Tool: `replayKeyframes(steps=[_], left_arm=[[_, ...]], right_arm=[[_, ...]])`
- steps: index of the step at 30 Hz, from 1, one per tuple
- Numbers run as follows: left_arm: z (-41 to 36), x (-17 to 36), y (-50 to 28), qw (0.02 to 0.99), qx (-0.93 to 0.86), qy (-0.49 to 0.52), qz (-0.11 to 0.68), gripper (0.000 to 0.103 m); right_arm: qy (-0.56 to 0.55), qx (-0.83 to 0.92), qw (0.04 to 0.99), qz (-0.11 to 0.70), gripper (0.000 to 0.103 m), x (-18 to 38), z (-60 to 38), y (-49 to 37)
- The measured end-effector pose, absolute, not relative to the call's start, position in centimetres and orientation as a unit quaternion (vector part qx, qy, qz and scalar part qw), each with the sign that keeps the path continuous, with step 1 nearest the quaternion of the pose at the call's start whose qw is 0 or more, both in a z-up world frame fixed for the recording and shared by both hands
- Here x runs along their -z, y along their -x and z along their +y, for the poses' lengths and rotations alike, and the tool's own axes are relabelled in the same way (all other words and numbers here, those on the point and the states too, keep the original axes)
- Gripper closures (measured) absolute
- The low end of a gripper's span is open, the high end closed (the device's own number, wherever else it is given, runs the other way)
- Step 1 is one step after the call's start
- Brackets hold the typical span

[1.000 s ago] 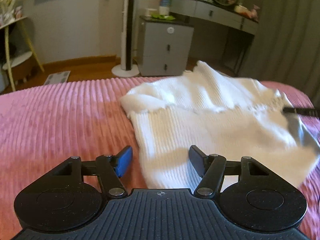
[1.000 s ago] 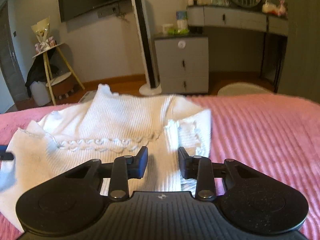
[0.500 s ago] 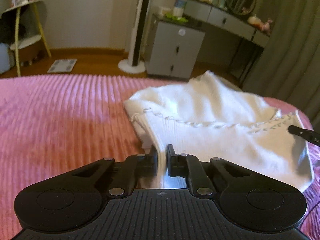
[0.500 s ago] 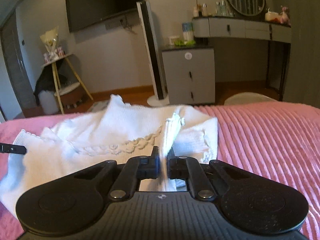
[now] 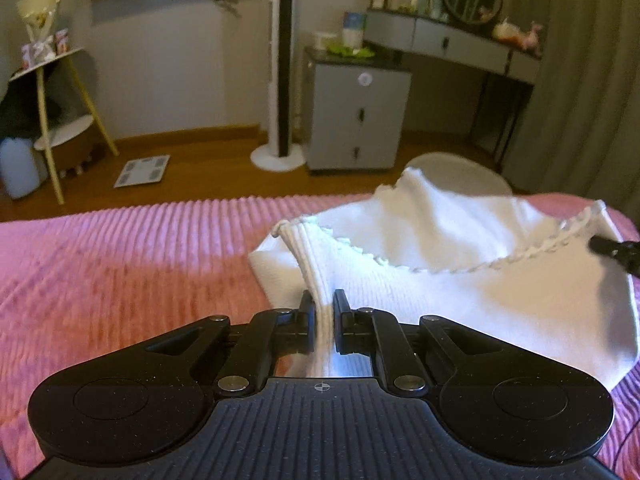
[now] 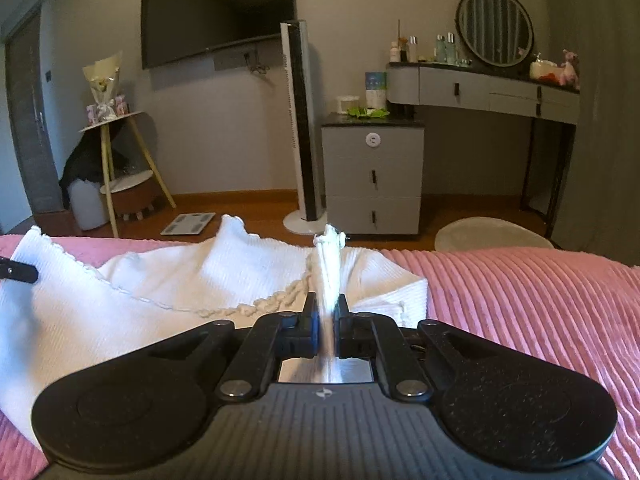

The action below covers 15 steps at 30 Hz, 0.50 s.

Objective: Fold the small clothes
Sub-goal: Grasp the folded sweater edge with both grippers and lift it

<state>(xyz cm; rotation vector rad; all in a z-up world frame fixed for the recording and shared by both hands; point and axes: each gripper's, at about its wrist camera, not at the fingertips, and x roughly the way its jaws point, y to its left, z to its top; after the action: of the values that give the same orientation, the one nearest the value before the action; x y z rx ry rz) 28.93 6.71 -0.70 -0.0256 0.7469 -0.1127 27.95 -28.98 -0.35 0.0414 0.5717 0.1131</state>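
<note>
Left gripper (image 5: 324, 312) clamped on a pinched ridge of white top (image 5: 460, 292), cloth squeezed thin between the black fingers (image 5: 307, 320). Right gripper (image 6: 327, 316) likewise clenched on the top (image 6: 168, 280), a narrow fold standing upright out of the jaws and ending in a small tuft. Both grips taken at the near hem, one at each side; hem itself hidden under the gripper bodies. Lifted between the two grips, sagging in the middle, far part draped on the pink bedspread (image 5: 120, 264). Braided trim running across the top from one grip to the other. Seen from the left wrist, only the tip of the right gripper showing, cut off at the right edge; seen from the right wrist, only the tip of the left one, cut off at the left edge. Underside of the raised cloth out of sight. Left-wrist view blurred, so knit detail hard to read there. Bedspread bare and open to the left of the top and to its right. Far bed edge just beyond the top, with wooden floor (image 6: 248, 208), a tower fan (image 6: 300, 128) and grey drawers (image 6: 372, 176) well apart behind it.
</note>
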Motion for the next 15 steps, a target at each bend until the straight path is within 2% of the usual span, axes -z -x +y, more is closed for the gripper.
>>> replayKeyframes(steps=[15], left_arm=[[6.4, 0.7, -30.2, 0.928, 0.049, -0.013, 0.369, 0.092]], right_arm=[[0.004, -0.025, 0.960, 0.277, 0.097, 1.0, -28.4, -29.0]])
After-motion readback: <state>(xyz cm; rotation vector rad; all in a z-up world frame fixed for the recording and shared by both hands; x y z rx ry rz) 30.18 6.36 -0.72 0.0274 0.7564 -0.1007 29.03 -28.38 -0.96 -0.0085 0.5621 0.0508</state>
